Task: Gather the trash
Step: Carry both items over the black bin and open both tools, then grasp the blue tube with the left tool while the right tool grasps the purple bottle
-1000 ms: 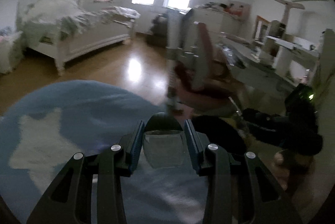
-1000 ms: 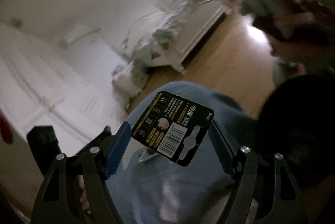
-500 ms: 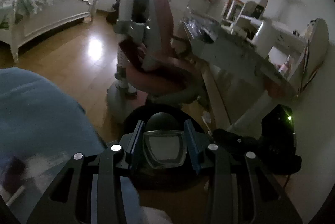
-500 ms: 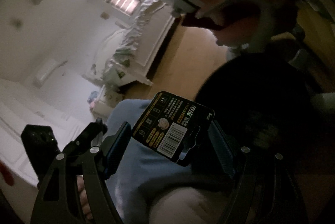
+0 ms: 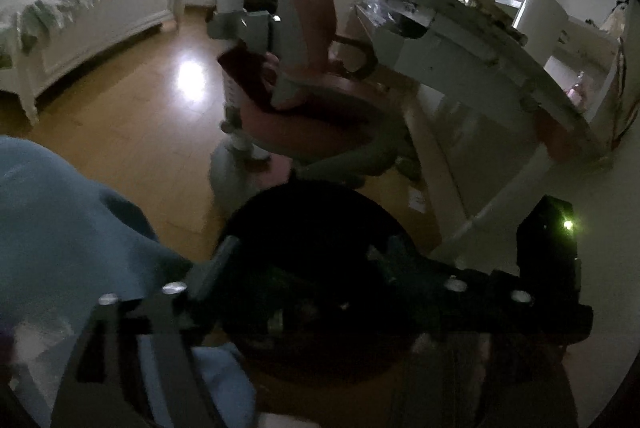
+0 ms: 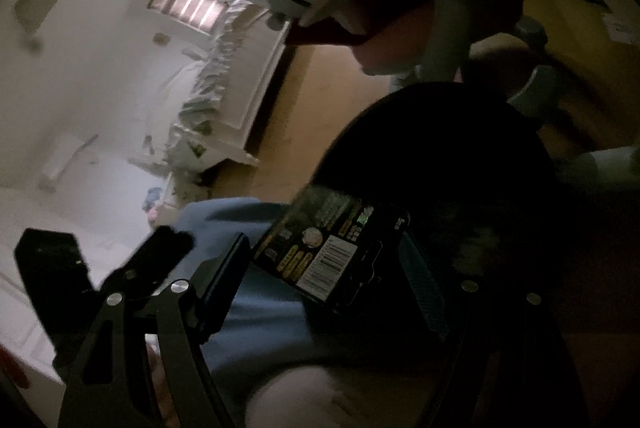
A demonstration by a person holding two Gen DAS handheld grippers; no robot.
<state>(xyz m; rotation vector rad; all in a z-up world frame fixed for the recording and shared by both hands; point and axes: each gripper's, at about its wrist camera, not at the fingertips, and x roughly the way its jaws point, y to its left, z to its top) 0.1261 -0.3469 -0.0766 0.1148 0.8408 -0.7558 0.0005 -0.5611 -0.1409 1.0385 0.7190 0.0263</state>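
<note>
Right gripper (image 6: 324, 268): I keep it clamped on the black card package (image 6: 332, 252), above the black bin (image 6: 432, 148) | Left gripper (image 5: 304, 288): spread apart over bin, nothing between | Progress: package drop pending.

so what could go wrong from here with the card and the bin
1. The black packaging card hangs tilted in the right tool, seemingly held at one edge; it could slip before release.
2. The card sits near the rim of the dark trash bin, so it may drop onto the blue clothing.
3. The left tool crowds the opening.
</note>
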